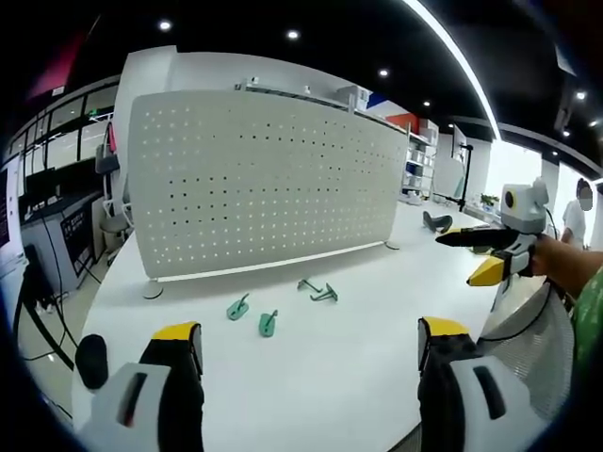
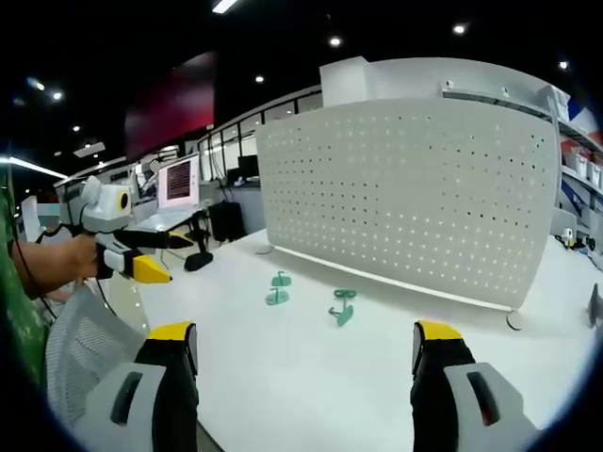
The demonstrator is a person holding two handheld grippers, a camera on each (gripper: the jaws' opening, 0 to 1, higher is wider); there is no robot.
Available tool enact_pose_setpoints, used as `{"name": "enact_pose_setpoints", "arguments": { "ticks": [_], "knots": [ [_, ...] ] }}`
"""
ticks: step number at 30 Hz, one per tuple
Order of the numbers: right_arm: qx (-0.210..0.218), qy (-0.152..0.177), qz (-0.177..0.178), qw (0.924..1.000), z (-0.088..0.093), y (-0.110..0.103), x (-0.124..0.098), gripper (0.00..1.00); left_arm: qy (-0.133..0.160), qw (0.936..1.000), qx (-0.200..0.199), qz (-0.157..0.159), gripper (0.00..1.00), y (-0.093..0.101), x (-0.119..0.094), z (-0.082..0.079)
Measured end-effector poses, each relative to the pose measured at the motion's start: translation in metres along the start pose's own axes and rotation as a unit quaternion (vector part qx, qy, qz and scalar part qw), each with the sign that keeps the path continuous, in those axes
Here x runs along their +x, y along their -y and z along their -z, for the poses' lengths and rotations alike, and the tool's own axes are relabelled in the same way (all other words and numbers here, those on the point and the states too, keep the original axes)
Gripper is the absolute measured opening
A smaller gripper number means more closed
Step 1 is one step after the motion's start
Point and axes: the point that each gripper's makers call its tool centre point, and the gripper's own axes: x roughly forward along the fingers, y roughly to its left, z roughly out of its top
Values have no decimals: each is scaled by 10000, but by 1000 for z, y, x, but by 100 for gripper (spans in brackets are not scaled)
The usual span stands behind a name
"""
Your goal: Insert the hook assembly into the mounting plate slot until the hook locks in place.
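Observation:
A white perforated mounting plate (image 1: 264, 179) (image 2: 405, 188) stands upright on the white table (image 1: 358, 377) (image 2: 311, 386). In front of it lie small green hooks: two (image 1: 237, 307) (image 1: 268, 323) side by side and a greyer pair (image 1: 320, 292) to their right. From the other side they appear as two hooks (image 2: 280, 280) (image 2: 277, 297) and one (image 2: 342, 306). My left gripper (image 1: 309, 344) (image 2: 179, 261) is open and holds nothing, well short of the hooks. My right gripper (image 2: 303, 344) (image 1: 457, 259) is open too, held in a hand above the table's edge.
A grey mesh chair (image 1: 537, 348) (image 2: 85, 348) sits at the table's near edge. A dark object (image 1: 435, 222) lies on the table past the plate's end. A black stand (image 2: 198, 261) and a monitor (image 2: 179, 181) are beyond the other end. A person (image 1: 575, 212) stands far off.

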Motion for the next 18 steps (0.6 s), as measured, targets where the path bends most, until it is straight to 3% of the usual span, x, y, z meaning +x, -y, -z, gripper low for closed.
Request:
{"name": "enact_pose_setpoints", "arguments": {
  "ticks": [18],
  "knots": [
    [39,-11,42,10000,2,3,-1,96,-3,10000,50,16,95,-4,5,-2]
  ]
}}
